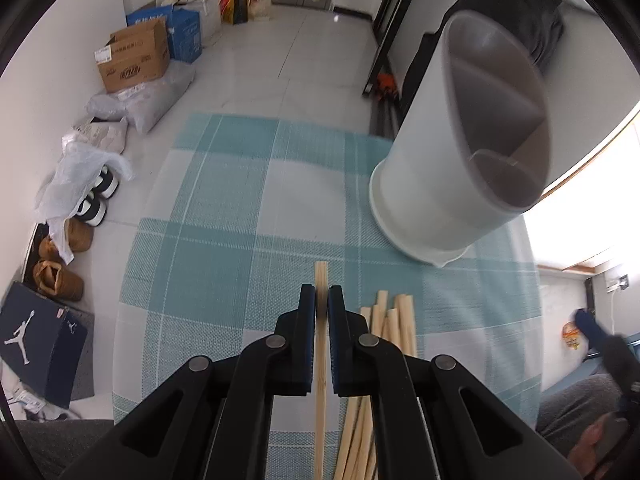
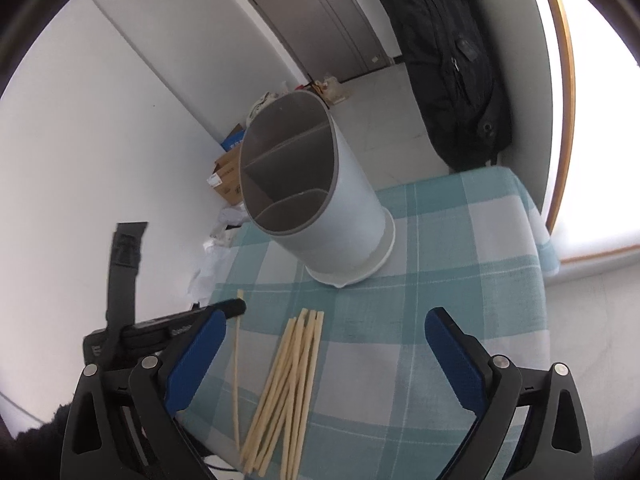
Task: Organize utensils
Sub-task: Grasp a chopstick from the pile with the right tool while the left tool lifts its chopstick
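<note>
Checked cloth (image 1: 224,248), pale wooden chopsticks (image 2: 288,392), divided holder (image 2: 320,200)

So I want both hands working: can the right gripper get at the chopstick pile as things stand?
Probably yes. The right gripper is open, with the pile lying flat on the cloth between its fingers and nothing over it. The left gripper, off to the side, holds a single chopstick.
</note>
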### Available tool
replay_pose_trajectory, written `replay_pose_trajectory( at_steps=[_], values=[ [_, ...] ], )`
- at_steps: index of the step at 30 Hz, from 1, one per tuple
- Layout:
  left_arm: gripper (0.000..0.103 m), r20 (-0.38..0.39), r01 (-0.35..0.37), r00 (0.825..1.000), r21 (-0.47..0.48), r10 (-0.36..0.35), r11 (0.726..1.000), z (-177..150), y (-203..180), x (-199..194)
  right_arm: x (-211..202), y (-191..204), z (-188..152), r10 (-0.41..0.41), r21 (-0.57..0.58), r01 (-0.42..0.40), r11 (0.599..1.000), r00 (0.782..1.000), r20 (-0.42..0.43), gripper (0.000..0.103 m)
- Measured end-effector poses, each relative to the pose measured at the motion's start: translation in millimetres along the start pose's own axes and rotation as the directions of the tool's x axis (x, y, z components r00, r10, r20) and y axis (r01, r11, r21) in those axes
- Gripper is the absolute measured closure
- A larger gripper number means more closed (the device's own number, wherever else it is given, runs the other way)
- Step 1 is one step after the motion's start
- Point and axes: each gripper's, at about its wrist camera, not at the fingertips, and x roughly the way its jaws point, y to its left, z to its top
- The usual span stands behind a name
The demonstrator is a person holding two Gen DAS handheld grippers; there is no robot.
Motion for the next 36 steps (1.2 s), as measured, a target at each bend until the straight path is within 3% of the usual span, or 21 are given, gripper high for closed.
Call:
replay_pose_trajectory(
  at_steps=[3, 10, 14, 17, 19, 29, 32, 34, 36],
  values=[
    [0.101, 0.049, 0.042, 0.998, -0.015, -0.041, 0.999, 1.8, -3.4, -11.8, 14.9, 2.0, -4.7, -0.019, -0.008, 0.018, 1.0, 0.998, -0.058, 0.029],
    [0.101, 0.124, 0.157, 0.981, -0.044, -0.15, 0.987, 12.0, 18.2, -18.3, 49.3, 24.7, -12.0, -0.008, -0.057, -0.003, 0.998, 0.979, -0.202, 0.061],
    [0.101, 0.154, 0.2, 0.969, -0.035, -0.192, 0.979, 15.3, 36.8, -23.0, 77.1, 37.3, -11.8, 0.005, -0.052, -0.02, 0.998, 0.962, -0.274, 0.066],
    [0.101, 0.17, 0.225, 0.962, -0.041, -0.216, 0.973, 15.3, 47.2, -26.5, 102.3, 44.3, -9.7, -0.049, -0.088, 0.023, 0.996, 0.95, -0.31, 0.067],
    [0.101, 0.172, 0.248, 0.957, -0.06, -0.234, 0.967, 15.8, 55.4, -26.8, 117.1, 47.1, -9.0, -0.078, -0.098, 0.047, 0.994, 0.937, -0.341, 0.073],
    [0.101, 0.216, 0.281, 0.942, -0.09, -0.256, 0.956, 18.3, 77.4, -37.1, 141.4, 60.1, -4.7, -0.203, -0.166, 0.148, 0.975, 0.899, -0.388, 0.075],
    [0.101, 0.223, 0.293, 0.938, -0.098, -0.266, 0.951, 20.2, 79.0, -38.3, 146.0, 65.5, -5.6, -0.245, -0.195, 0.18, 0.964, 0.888, -0.39, 0.08],
    [0.101, 0.229, 0.294, 0.936, -0.095, -0.267, 0.951, 20.4, 78.8, -39.6, 147.2, 67.7, -7.4, -0.28, -0.215, 0.21, 0.954, 0.88, -0.383, 0.089],
    [0.101, 0.231, 0.295, 0.935, -0.09, -0.268, 0.951, 20.2, 79.1, -40.4, 145.0, 68.2, -9.8, -0.28, -0.214, 0.212, 0.954, 0.884, -0.374, 0.092]
  ],
)
